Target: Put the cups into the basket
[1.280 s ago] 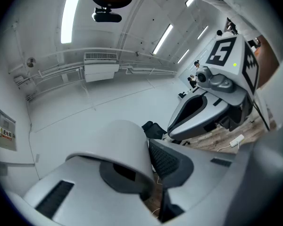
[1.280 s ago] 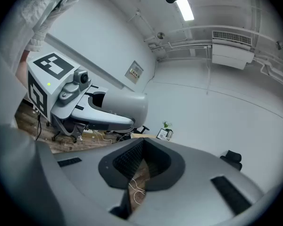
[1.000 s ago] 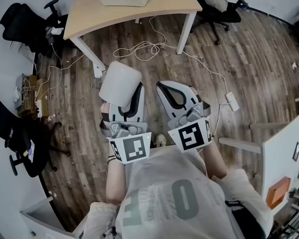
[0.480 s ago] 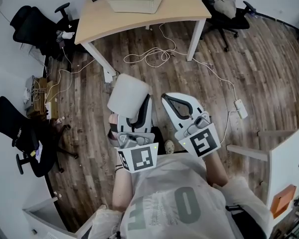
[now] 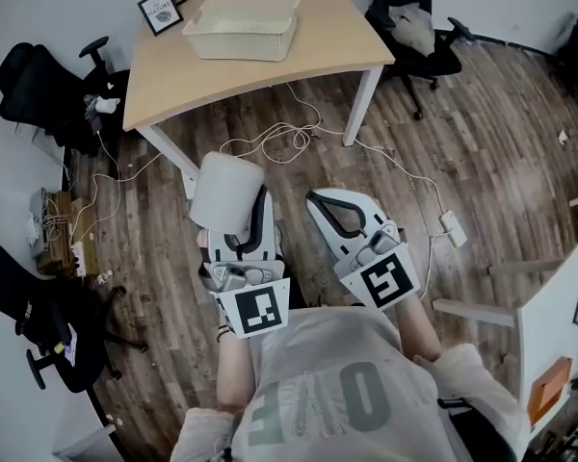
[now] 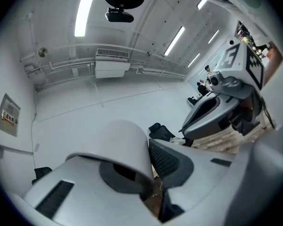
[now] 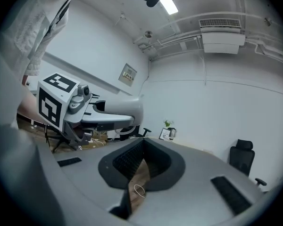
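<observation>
A white cup sits upside-down between the jaws of my left gripper, which is shut on it; in the left gripper view the cup fills the space between the grey fingers. My right gripper hangs beside it, shut with nothing in it, its tips meeting in the right gripper view. Both are held over the wooden floor, at chest height. The cream basket stands on the wooden table well ahead of both grippers and looks empty.
Cables trail over the floor under the table, and a power brick lies to the right. Black office chairs stand left and behind the table. A framed picture stands beside the basket. A white desk is on the right.
The view has tilted up, so the whole basket and the table's far end now show. Both grippers keep their pose, the cup still held in the left one.
</observation>
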A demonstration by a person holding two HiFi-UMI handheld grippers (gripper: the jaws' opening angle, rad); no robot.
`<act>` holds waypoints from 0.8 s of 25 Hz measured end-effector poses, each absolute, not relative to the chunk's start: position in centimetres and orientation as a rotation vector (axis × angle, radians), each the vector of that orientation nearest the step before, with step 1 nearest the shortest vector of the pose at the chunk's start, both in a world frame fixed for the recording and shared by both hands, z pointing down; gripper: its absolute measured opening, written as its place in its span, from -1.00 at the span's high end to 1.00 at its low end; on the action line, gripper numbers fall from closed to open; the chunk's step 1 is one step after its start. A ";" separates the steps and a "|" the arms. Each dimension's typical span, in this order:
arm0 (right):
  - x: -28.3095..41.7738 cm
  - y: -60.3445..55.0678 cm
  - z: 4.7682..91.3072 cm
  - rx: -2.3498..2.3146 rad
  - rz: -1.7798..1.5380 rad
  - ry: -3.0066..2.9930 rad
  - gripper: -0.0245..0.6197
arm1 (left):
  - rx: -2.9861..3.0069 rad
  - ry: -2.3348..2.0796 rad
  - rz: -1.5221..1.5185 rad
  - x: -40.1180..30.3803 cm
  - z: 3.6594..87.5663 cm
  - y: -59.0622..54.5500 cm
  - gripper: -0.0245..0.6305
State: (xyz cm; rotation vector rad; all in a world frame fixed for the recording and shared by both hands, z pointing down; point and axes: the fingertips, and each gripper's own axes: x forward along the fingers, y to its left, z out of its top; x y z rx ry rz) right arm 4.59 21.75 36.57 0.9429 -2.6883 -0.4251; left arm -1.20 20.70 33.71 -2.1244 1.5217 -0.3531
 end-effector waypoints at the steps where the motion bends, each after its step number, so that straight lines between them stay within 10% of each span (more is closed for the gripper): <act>1: 4.2 20.6 36.6 0.944 -0.430 -2.687 0.93 | -2.125 1.522 -0.337 -1.6 33.9 19.7 0.73; 20: -9.0 -0.7 34.9 0.866 -0.438 -2.665 0.93 | -2.099 1.529 -0.324 -13.5 32.2 -1.3 0.73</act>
